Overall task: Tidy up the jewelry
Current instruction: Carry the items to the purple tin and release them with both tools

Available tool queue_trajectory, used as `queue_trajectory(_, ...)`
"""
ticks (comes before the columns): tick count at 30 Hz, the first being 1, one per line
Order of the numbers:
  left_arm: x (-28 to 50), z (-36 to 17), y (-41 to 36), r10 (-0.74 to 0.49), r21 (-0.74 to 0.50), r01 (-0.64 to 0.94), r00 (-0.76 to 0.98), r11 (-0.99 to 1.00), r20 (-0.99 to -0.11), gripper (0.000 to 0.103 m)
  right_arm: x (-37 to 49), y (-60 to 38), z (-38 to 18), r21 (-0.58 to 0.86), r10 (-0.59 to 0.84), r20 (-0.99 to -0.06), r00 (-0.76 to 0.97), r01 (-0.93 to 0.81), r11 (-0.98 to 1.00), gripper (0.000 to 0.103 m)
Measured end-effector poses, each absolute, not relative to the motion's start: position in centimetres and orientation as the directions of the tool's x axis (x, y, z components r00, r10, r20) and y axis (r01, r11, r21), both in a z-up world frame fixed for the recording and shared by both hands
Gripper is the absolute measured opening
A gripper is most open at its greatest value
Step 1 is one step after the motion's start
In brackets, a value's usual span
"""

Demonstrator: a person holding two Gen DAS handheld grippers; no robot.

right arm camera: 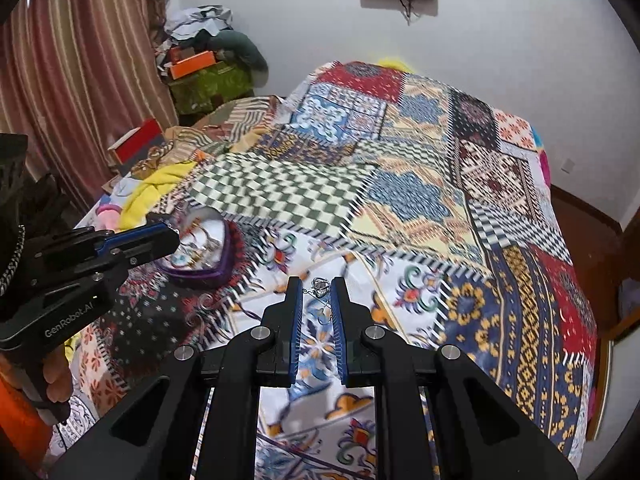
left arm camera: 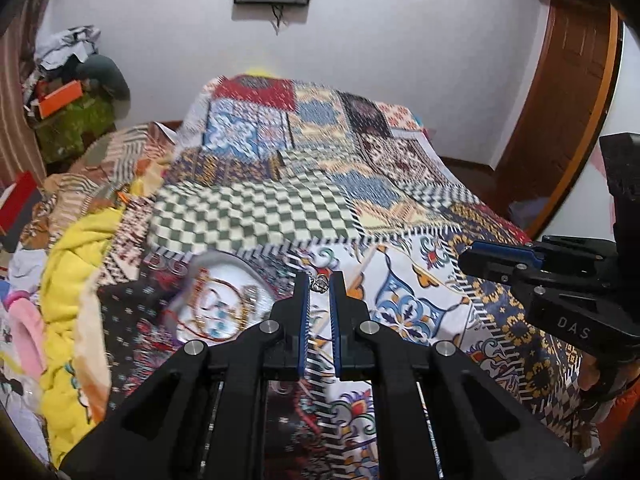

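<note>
L gripper (left arm camera: 319, 286) has its jaws nearly together, clamped on a small silver pendant (left arm camera: 320, 285) at the tips, above the patchwork bed (left arm camera: 400, 184). R gripper (right arm camera: 316, 292): jaws apart w/ a silver piece (right arm camera: 319, 286) between the tips; looks loose, but blur hides any contact. Only the right wrist view shows the purple heart-shaped jewelry box (right arm camera: 202, 248) clearly; left wrist view blurs it.

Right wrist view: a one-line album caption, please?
Right gripper poised around a small silver jewelry piece on a patchwork bedspread, heart-shaped jewelry box nearby.
</note>
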State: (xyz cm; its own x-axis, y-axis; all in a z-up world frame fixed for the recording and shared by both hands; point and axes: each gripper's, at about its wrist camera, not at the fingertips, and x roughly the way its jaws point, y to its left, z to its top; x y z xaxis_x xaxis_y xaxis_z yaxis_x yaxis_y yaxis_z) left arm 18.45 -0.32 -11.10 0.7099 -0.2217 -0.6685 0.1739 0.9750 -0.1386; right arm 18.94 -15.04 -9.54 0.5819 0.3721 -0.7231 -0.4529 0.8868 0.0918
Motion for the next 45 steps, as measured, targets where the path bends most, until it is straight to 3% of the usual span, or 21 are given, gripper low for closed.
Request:
queue_trajectory(20, 17.8, -11.0, 8.3, -0.096, -0.147, -0.001, 0.758, 0.989, -0.645, 0.008, 19.9, -6.5, -9.2, 0.100, 0.468, -0.709, 0.528, -0.581, 0.808, 0.013)
queue_trajectory(45, 21.4, -16.8, 8.2, -0.173, -0.195, 0.040, 0.659, 0.980, -0.732, 0.008, 23.0, -1.3, -15.1, 0.076, 0.415, -0.810, 0.414, -0.628, 0.775, 0.013)
